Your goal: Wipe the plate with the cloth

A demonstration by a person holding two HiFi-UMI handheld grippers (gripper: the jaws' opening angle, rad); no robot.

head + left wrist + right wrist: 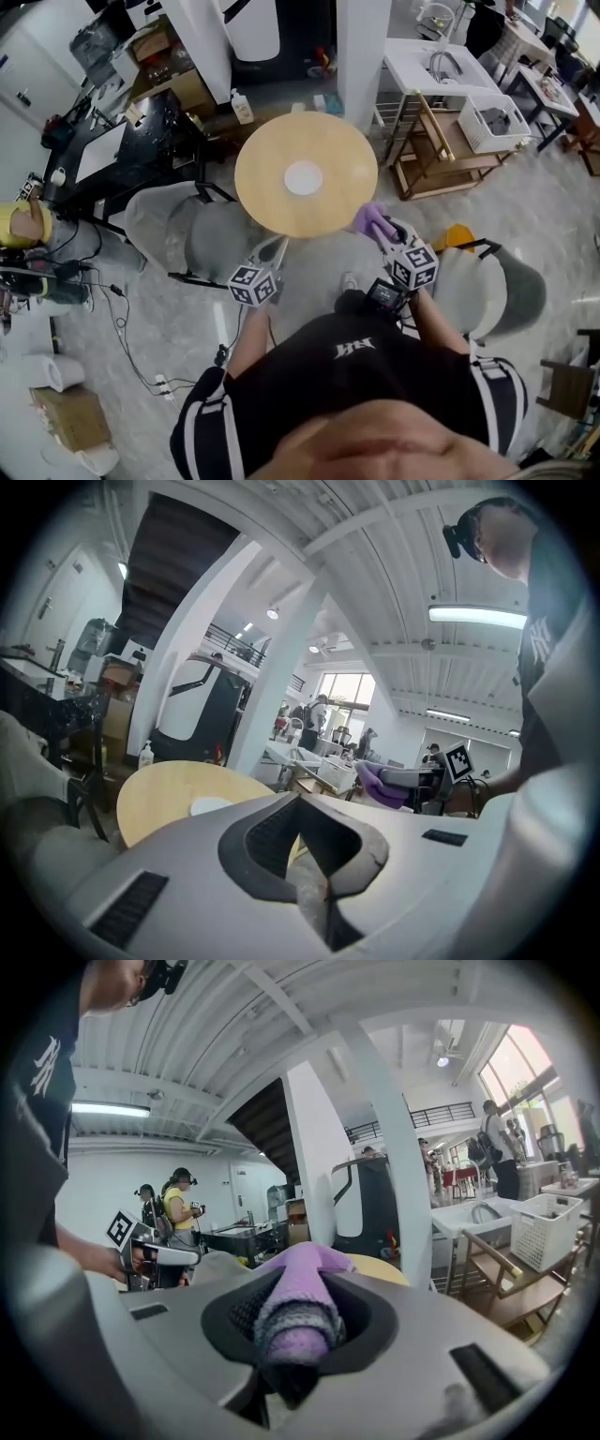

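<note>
On the round table (272, 206) a plate (303, 178) sits centred; at its near edge my right gripper (382, 229) pinches the purple cloth (367, 217), while my left gripper (277, 245) is pressed together, empty.

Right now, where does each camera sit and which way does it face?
Head view: on the person's head, facing steeply down at table, plate, left tool, right tool, own torso.
Left gripper view: on the left tool, facing along its empty jaws across the table.
Right gripper view: on the right tool, facing along jaws clamping the cloth.
Shared: each gripper view shows the other tool.
</note>
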